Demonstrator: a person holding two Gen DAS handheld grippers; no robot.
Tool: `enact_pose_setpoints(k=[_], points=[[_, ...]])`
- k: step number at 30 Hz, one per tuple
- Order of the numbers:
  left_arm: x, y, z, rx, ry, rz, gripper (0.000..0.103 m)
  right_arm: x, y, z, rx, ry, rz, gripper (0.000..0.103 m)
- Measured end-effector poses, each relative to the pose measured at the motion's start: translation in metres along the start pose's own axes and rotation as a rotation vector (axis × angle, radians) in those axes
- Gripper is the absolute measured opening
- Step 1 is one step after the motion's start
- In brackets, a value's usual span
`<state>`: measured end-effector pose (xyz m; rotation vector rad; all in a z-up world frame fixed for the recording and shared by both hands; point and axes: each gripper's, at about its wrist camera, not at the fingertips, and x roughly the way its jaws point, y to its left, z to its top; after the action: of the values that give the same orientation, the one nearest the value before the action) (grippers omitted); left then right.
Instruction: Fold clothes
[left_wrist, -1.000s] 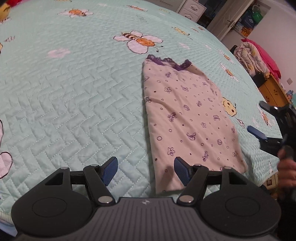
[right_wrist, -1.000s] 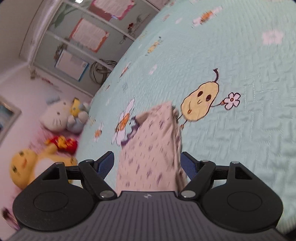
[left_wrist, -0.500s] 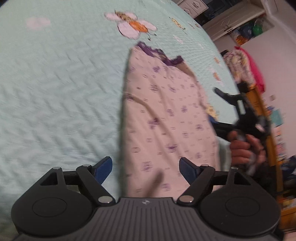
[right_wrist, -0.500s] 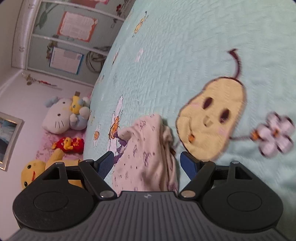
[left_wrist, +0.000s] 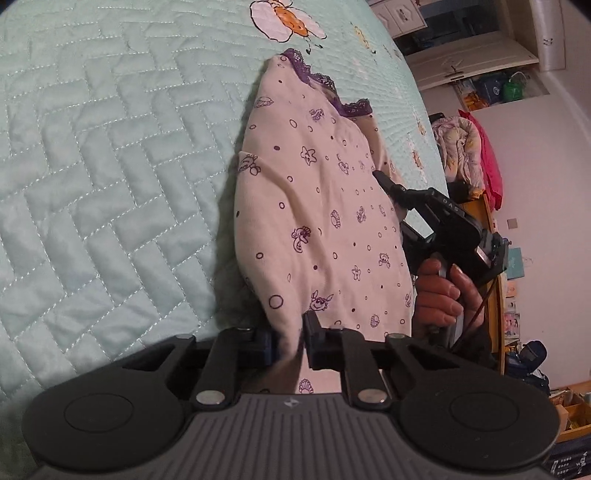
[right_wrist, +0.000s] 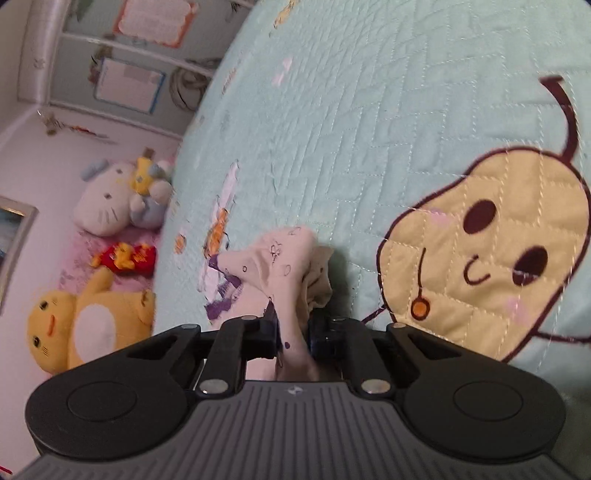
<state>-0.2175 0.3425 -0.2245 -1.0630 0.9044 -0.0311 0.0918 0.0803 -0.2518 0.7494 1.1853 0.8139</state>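
Cotton garment (left_wrist: 317, 206) on quilt (left_wrist: 110, 147): left gripper (left_wrist: 288, 341), right gripper (right_wrist: 293, 338) closing, pinching hem corners. Risk: thin bite slips on lift, fold skews.

Black tongs (left_wrist: 288, 341) with blue pads, ribbed grey housing, silver pivot screws
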Motion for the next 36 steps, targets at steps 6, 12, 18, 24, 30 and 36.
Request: enact_pose_setpoints(k=[6, 12, 18, 24, 30, 36], points=[[-0.011, -0.002, 0.003, 0.009, -0.03, -0.03, 0.007, -0.007, 0.015, -0.005, -0.031, -0.034, -0.017, 0.012], [-0.038, -0.014, 0.007, 0.043, -0.091, -0.071, 0.006, -0.022, 0.05, -0.01, -0.11, -0.042, -0.006, 0.012], [-0.074, -0.019, 0.013, 0.073, -0.166, -0.093, 0.005, -0.027, 0.097, -0.015, -0.186, -0.033, 0.01, 0.012], [-0.056, 0.011, 0.008, 0.045, -0.104, 0.012, 0.008, -0.022, 0.12, -0.018, -0.246, -0.048, -0.072, 0.012], [-0.032, 0.027, 0.008, 0.001, -0.046, -0.03, 0.036, -0.03, 0.085, -0.019, -0.187, -0.07, -0.105, 0.017], [-0.015, 0.012, 0.011, -0.019, -0.036, -0.091, 0.074, -0.031, 0.059, -0.016, -0.165, -0.073, -0.097, 0.062]])
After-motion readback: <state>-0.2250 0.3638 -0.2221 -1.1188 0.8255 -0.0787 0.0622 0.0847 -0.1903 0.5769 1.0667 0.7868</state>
